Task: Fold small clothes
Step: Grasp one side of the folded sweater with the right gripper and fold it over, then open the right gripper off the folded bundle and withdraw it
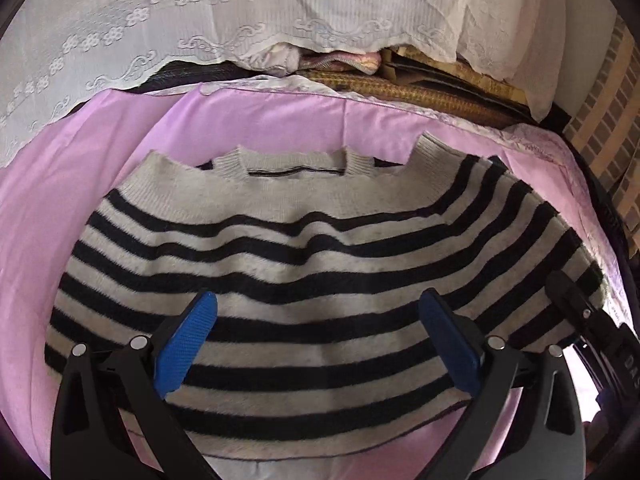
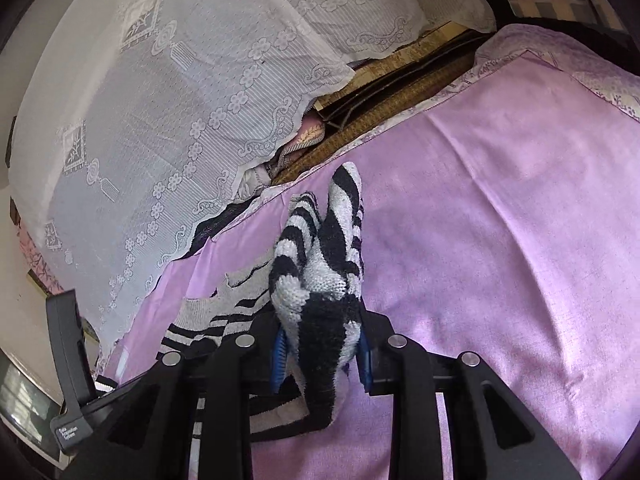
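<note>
Right gripper (image 2: pixel 322 354): clenched on a bunched sleeve (image 2: pixel 320 264) of the striped sweater, blue pads pressing the knit from both sides, the fold lifted off the pink sheet (image 2: pixel 500 220).
Left gripper (image 1: pixel 318 328): released, jaws spread wide above the sweater's lower half, nothing between them.
Sweater (image 1: pixel 304 240): lay flat at the middle of the sheet, collar toward the lace cloth (image 1: pixel 200 20).
Lace cloth: draped over a pile beyond the sheet's far edge.
</note>
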Demonstrator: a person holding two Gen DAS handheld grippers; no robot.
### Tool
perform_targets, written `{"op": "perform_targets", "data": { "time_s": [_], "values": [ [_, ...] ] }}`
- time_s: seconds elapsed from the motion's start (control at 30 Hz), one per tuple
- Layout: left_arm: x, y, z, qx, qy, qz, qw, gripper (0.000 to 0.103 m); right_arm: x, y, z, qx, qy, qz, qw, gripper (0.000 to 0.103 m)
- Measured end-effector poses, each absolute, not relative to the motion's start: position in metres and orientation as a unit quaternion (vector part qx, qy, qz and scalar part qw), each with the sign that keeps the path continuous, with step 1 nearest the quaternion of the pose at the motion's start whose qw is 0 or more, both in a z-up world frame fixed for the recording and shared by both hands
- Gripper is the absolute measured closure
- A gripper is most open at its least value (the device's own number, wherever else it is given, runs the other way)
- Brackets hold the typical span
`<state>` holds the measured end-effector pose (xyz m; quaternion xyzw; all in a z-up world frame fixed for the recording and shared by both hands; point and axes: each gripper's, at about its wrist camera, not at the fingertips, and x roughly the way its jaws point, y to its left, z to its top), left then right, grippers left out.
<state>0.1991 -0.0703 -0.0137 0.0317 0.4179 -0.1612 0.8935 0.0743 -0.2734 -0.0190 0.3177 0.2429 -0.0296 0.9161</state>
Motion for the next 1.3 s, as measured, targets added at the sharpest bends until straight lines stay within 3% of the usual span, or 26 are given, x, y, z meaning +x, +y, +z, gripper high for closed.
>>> {"op": "perform_targets", "data": {
  "time_s": [0.2,0.47,0.8,1.03,1.3],
  "values": [
    [0.197,-0.128,-0.031,0.1,0.415,-0.156,0.891,0.005,0.073,-0.273,-0.014,0.327,0.242,0.002,0.914,0.075],
    [0.193,-0.101,-0.015,0.078,0.393,-0.148,0.904,0.005,0.077,-0.233,0.012,0.269,0.231,0.016,0.935,0.075],
    [0.186,0.02,0.033,0.064,0.33,-0.07,0.939,0.006,0.111,-0.097,0.056,0.156,0.221,0.084,0.959,0.074],
    [0.199,0.122,-0.008,0.014,0.351,-0.021,0.936,0.007,0.146,-0.004,0.026,0.122,0.269,0.127,0.947,0.074],
    [0.211,0.145,-0.043,-0.014,0.385,-0.037,0.922,0.007,0.145,0.009,0.001,0.11,0.289,0.129,0.942,0.074]
  ]
}}
